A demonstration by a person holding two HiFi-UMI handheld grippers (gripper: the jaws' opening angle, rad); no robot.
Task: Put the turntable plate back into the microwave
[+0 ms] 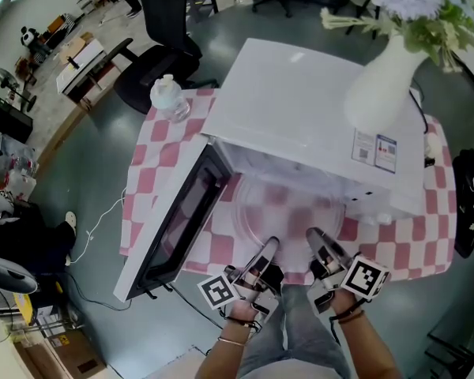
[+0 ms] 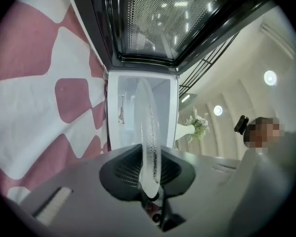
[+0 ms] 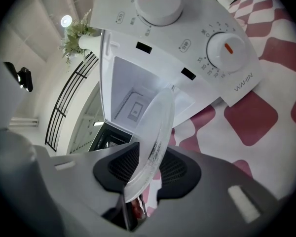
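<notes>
The clear glass turntable plate [image 1: 280,208] lies level at the mouth of the white microwave [image 1: 300,109], whose door [image 1: 178,219] hangs open to the left. My left gripper [image 1: 268,247] is shut on the plate's near rim, which stands edge-on [image 2: 149,132] between its pads [image 2: 123,174]. My right gripper [image 1: 314,235] holds the rim a little to the right. There the plate [image 3: 155,137] slants across wider-set pads [image 3: 180,169]. The lit cavity [image 3: 135,102] is straight ahead of both grippers.
A red-and-white checked cloth [image 1: 403,243] covers the table. A water bottle [image 1: 168,97] stands left of the microwave and a white vase with flowers [image 1: 383,81] sits on top. The control panel with two dials [image 3: 228,48] is right of the cavity. Office chairs stand behind.
</notes>
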